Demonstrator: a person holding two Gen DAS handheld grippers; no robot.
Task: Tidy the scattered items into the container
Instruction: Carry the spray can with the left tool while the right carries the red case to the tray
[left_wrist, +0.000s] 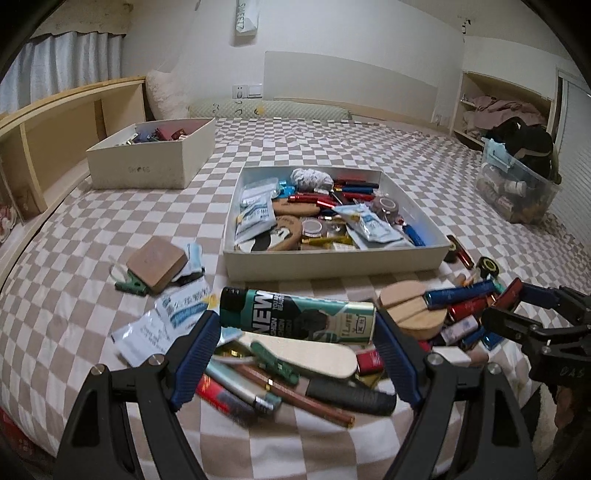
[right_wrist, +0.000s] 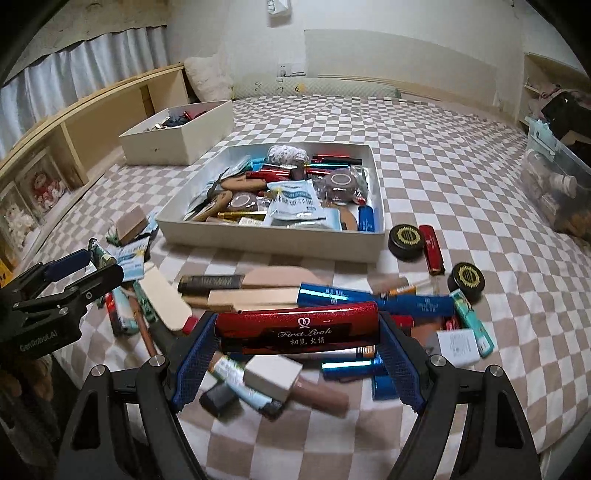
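My left gripper (left_wrist: 297, 325) is shut on a teal and black tube (left_wrist: 295, 319) marked NEW, held crosswise above the pile of scattered items (left_wrist: 295, 373). My right gripper (right_wrist: 297, 328) is shut on a red glittery case (right_wrist: 297, 328) marked First Look, held above the right part of the pile (right_wrist: 332, 295). The shallow white tray (left_wrist: 332, 260), full of packets, tubes and tapes, lies just beyond the pile on the checked bed; it also shows in the right wrist view (right_wrist: 273, 245). The right gripper shows at the right edge of the left wrist view (left_wrist: 517, 302), the left gripper at the left edge of the right wrist view (right_wrist: 92, 266).
A deeper white box (left_wrist: 147, 166) with small items stands at the back left by a wooden shelf (left_wrist: 55, 122). A clear plastic bin (left_wrist: 517, 192) sits at the right. A brown block (left_wrist: 157, 264) and white packets (left_wrist: 162, 325) lie left of the tray. Two black round tins (right_wrist: 406, 240) lie right of it.
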